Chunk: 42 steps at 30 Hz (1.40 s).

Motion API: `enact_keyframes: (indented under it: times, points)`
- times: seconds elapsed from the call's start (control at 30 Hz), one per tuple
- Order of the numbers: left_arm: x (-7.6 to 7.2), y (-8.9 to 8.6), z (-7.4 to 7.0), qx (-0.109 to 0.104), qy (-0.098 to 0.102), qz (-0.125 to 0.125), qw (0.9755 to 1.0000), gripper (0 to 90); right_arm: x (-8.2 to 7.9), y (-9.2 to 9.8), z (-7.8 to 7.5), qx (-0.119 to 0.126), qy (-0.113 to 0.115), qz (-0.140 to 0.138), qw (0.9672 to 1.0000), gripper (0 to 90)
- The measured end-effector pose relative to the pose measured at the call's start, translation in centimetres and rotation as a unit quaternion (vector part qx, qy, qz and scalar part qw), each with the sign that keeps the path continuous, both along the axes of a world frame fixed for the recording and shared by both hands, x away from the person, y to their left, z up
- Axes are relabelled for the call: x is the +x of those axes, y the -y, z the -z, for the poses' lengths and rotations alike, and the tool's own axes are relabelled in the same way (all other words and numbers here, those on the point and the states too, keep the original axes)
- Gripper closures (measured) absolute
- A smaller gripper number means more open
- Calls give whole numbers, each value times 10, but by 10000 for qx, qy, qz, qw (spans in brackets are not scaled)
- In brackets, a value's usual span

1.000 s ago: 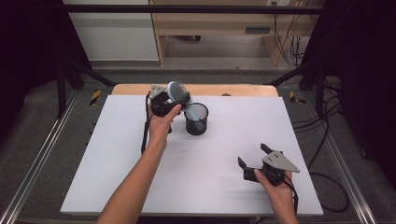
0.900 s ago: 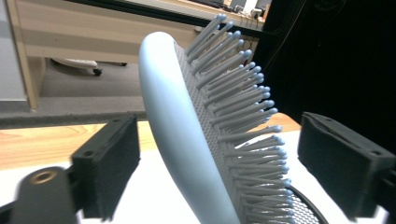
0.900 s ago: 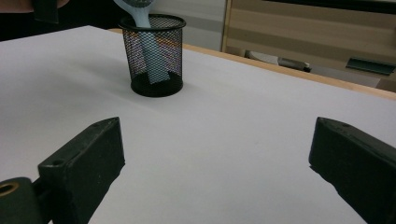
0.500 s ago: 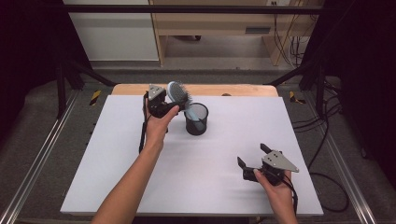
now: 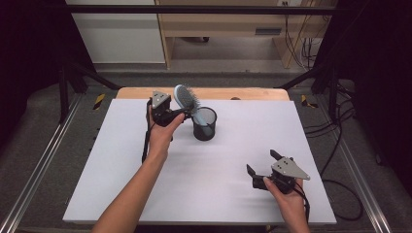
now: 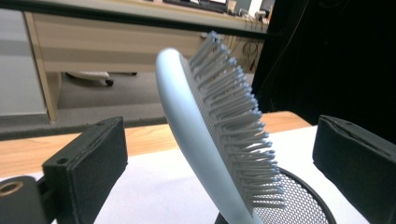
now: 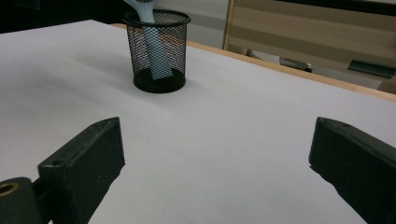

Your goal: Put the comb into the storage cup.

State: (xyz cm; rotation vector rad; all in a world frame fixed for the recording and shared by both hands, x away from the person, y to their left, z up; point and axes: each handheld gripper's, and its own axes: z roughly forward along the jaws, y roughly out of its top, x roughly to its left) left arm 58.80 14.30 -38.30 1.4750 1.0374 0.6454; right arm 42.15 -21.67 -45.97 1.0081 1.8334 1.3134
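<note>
A light blue hairbrush (image 5: 187, 99) stands handle-down in a black mesh cup (image 5: 204, 125) near the far edge of the white table (image 5: 121, 170). Its head leans left out of the cup. My left gripper (image 5: 183, 111) is level with that head, and its jaws have just been opening. In the left gripper view the hairbrush (image 6: 205, 140) rises between the two spread jaws, and neither pad touches it above the cup (image 6: 299, 207). My right gripper (image 5: 261, 162) rests open near the front right, with nothing between its jaws. From the right gripper (image 7: 212, 140), the cup (image 7: 159, 70) and the brush handle (image 7: 154, 51) lie far ahead.
A wooden strip (image 5: 243, 92) borders the table's far side, with a wooden desk (image 5: 218, 29) on the floor beyond. Cables (image 5: 340, 145) trail off the right side. Metal rails (image 5: 43, 160) run along the left.
The left gripper's jaws have drawn apart from the brush head, which now leans in the cup by itself. The right gripper has kept still.
</note>
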Motion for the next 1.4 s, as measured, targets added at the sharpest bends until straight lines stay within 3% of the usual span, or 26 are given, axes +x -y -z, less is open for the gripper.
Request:
enact_keyframes:
  times: [0.27,0.63,0.97,1.17,1.4]
  points:
    - [-4,-17,-5,-31,62,-36,10000,29,-1,-6,-1,-161,15,-115,9998,38]
    - [-6,-32,-4,-85,-11,-334,9994,31,-3,-13,1,-347,-87,-279,9990,40]
    - [-19,-44,-9,35,23,-491,9988,31,-5,-13,-2,-388,-127,-248,9989,38]
    - [-21,-49,-11,49,19,-455,9990,32,-4,-13,-1,-329,-208,-276,9989,36]
    - [-24,-44,-15,258,126,-300,9991,32,-3,-13,0,-277,-248,-270,9989,33]
